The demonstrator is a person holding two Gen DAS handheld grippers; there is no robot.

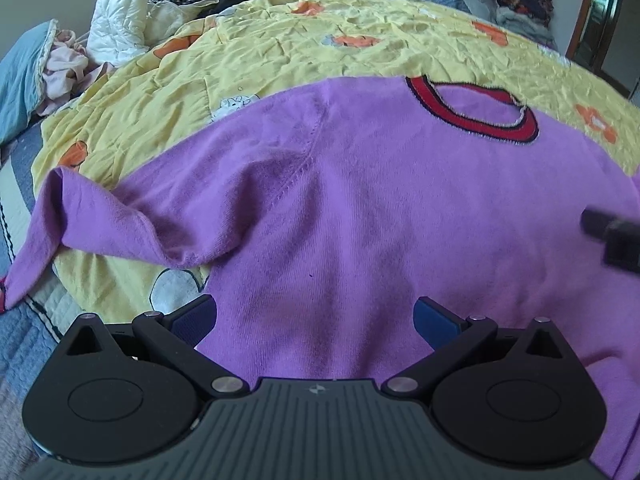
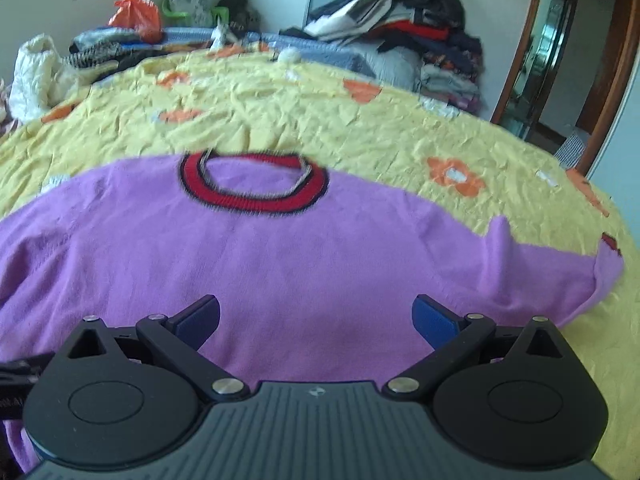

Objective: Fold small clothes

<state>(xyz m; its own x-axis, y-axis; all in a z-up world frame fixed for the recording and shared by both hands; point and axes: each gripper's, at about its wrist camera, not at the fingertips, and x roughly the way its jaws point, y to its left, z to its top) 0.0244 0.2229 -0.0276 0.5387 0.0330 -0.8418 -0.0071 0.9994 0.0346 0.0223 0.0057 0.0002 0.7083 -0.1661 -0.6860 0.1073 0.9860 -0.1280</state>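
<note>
Purple sweater (image 1: 360, 208) lies flat, collar (image 1: 472, 112) far side, on the yellow quilt (image 1: 280, 52). Left gripper (image 1: 316, 320) and right gripper (image 2: 316, 320) hover above the body, fingers apart, empty. Left sleeve (image 1: 100, 216) is crumpled: straighten it, then fold inward.

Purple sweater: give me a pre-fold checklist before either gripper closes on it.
1. Left gripper open: ok.
2. Right gripper open: ok.
3. Purple sweater body spread flat on the yellow quilt: ok.
4. Red collar facing away, visible: ok.
5. Left sleeve laid straight: not ok, bent and creased.
6. Hem edge position: cannot tell, hidden beneath the grippers.
</note>
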